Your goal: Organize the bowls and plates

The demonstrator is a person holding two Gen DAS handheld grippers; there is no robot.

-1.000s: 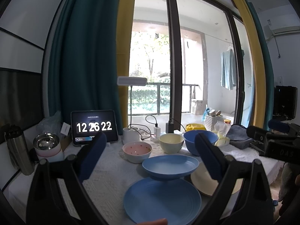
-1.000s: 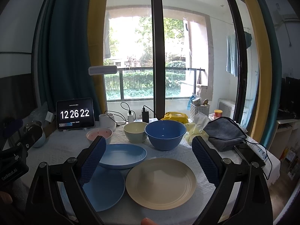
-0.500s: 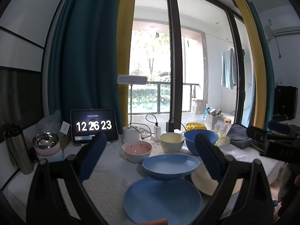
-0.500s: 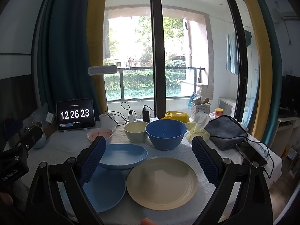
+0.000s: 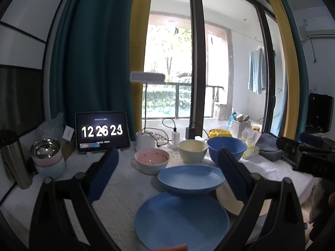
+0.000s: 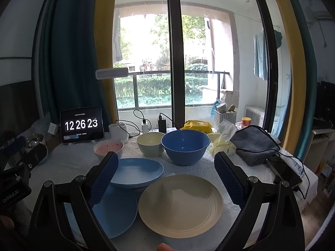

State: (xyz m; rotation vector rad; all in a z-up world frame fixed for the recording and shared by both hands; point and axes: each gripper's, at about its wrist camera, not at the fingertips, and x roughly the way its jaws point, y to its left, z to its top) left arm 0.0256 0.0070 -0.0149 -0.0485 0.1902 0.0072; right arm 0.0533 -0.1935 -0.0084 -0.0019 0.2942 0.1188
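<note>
On the white tablecloth a flat blue plate (image 5: 181, 219) lies nearest in the left wrist view, with a deep blue oval dish (image 5: 190, 178) just behind it. Behind these stand a pink bowl (image 5: 151, 160), a cream bowl (image 5: 192, 150) and a big blue bowl (image 5: 227, 149). My left gripper (image 5: 167, 159) hovers open above them, holding nothing. In the right wrist view a cream plate (image 6: 180, 205) lies in front, between the blue plate (image 6: 114, 215), the oval dish (image 6: 137, 174) and the big blue bowl (image 6: 185, 146). My right gripper (image 6: 165, 161) is open and holds nothing.
A tablet clock (image 5: 102, 133), a steel cup (image 5: 46, 156) and a flask (image 5: 12, 159) stand at the left. Chargers and cables (image 6: 146, 125) run along the back. A tissue pack (image 6: 222, 144), grey cloth (image 6: 254, 144) and phone (image 6: 284, 172) lie right.
Both grippers stay open and almost still, with only a slight drift. The clock has run from 12:26:22 to 12:26:23 and on. No dish has moved.
</note>
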